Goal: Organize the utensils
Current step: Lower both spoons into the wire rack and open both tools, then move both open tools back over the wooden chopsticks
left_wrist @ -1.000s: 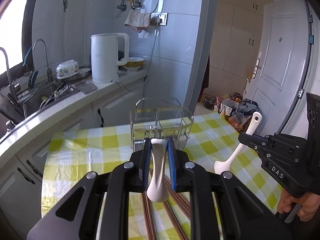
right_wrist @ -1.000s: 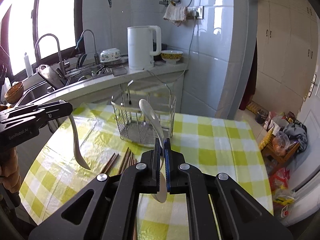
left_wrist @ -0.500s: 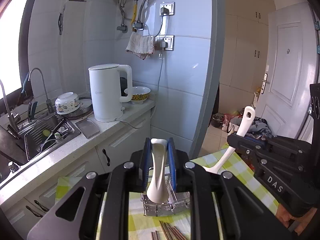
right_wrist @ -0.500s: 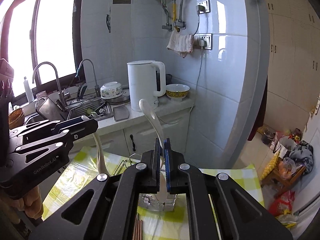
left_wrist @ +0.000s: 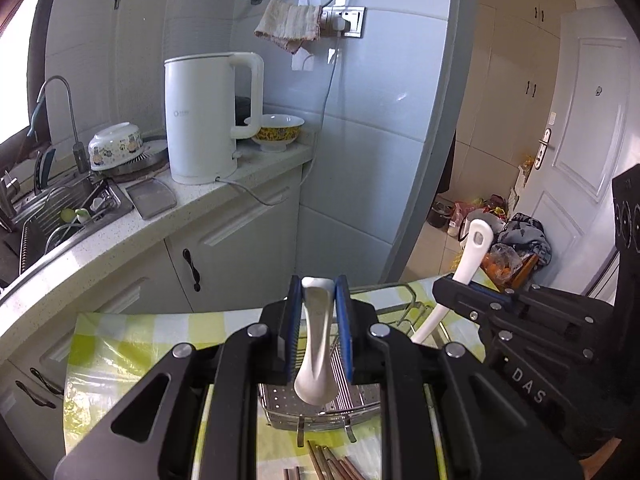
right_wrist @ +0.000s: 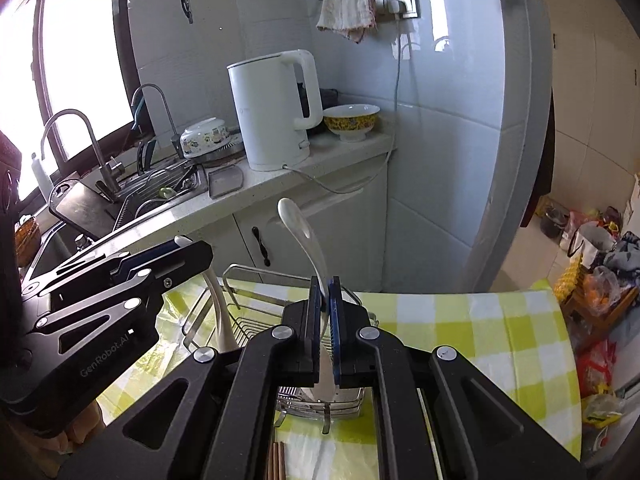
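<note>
My left gripper [left_wrist: 318, 286] is shut on a white ceramic spoon [left_wrist: 316, 344], held handle up with its bowl hanging over the wire utensil rack [left_wrist: 320, 404]. My right gripper [right_wrist: 325, 280] is shut on a second white spoon [right_wrist: 300, 232], also held over the rack [right_wrist: 256, 320]. Each gripper shows in the other's view: the right gripper [left_wrist: 452, 286] with its spoon [left_wrist: 470, 256], the left gripper [right_wrist: 192, 248] with its spoon [right_wrist: 218, 308]. Brown chopsticks [left_wrist: 332, 460] lie on the yellow checked tablecloth [left_wrist: 120, 344] in front of the rack.
Behind the table runs a counter [left_wrist: 120, 232] with a white kettle [left_wrist: 204, 116], a yellow patterned bowl [left_wrist: 278, 132], an upturned bowl [left_wrist: 116, 146] and a sink [left_wrist: 60, 208]. A tiled pillar [left_wrist: 380, 140] stands behind the rack. Bags lie on the floor [right_wrist: 592, 248] to the right.
Both grippers rose with their spoons, then came back down and forward. The rack, far ahead a second ago, now sits directly beneath both spoons.
</note>
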A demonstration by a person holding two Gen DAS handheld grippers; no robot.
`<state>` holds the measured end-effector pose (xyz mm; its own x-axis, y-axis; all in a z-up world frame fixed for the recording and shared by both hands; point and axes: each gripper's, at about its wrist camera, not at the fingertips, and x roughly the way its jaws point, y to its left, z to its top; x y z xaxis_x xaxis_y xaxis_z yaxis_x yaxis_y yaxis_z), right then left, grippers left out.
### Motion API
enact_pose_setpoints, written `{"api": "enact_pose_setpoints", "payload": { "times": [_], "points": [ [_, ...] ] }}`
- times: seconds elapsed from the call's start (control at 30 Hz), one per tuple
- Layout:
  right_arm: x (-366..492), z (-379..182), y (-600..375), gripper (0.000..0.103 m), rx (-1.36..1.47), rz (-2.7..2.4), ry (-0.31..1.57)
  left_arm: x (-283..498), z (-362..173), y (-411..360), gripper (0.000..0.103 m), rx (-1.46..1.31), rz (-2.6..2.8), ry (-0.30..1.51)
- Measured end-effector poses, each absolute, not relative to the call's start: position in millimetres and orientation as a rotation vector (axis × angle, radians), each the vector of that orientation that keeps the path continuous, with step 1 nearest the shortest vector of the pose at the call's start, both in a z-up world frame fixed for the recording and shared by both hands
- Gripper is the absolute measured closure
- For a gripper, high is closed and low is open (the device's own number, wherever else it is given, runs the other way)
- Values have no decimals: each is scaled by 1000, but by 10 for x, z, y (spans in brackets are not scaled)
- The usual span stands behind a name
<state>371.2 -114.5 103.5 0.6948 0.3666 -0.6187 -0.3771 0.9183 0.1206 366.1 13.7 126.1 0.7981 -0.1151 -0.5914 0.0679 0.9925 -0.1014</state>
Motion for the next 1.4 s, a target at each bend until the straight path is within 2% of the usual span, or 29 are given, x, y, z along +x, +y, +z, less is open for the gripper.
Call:
{"api": "enact_pose_setpoints", "payload": {
  "times": [0.23, 0.37, 0.43, 0.47, 0.5, 0.57, 0.63, 0.67, 0.7, 0.87, 0.93, 1.13, 1.3, 1.4],
  "points": [
    [3684, 872, -1218, 96, -3, 408, 713, 3644, 1004, 172, 86, -93, -84, 682],
    [3658, 868, -1289, 92, 10, 400, 710, 3565, 1005, 185, 72, -93, -79, 675],
    [3647, 888, -1343, 73, 17, 389, 699, 3515, 1029, 219, 66, -101, -75, 665],
    [3629, 904, -1379, 50, 18, 381, 687, 3482, 1036, 239, 65, -108, -72, 660],
    [3604, 924, -1414, 39, 11, 367, 671, 3448, 1052, 258, 63, -114, -68, 656],
    [3543, 952, -1461, 39, -5, 347, 652, 3354, 1073, 304, 59, -129, -60, 646],
    [3462, 972, -1533, 36, 2, 337, 641, 3221, 1093, 358, 47, -148, -43, 627],
    [3393, 984, -1574, 32, 1, 327, 627, 3139, 1102, 395, 41, -162, -35, 616],
    [3315, 992, -1613, 27, -4, 313, 611, 3051, 1111, 430, 38, -177, -28, 605],
    [2878, 911, -1777, 20, -20, 250, 563, 2588, 1022, 606, 29, -218, 41, 568],
    [2696, 822, -1813, 20, -24, 213, 559, 2411, 935, 649, 28, -223, 39, 570],
    [2181, 498, -1831, 19, -66, 119, 567, 1872, 633, 721, 17, -225, 53, 589],
    [1804, 283, -1853, 19, -95, 46, 555, 1521, 367, 669, 16, -186, 50, 633],
    [1705, 159, -1905, 19, -47, 103, 616, 1390, 212, 663, 16, -180, 45, 662]
  ]
}}
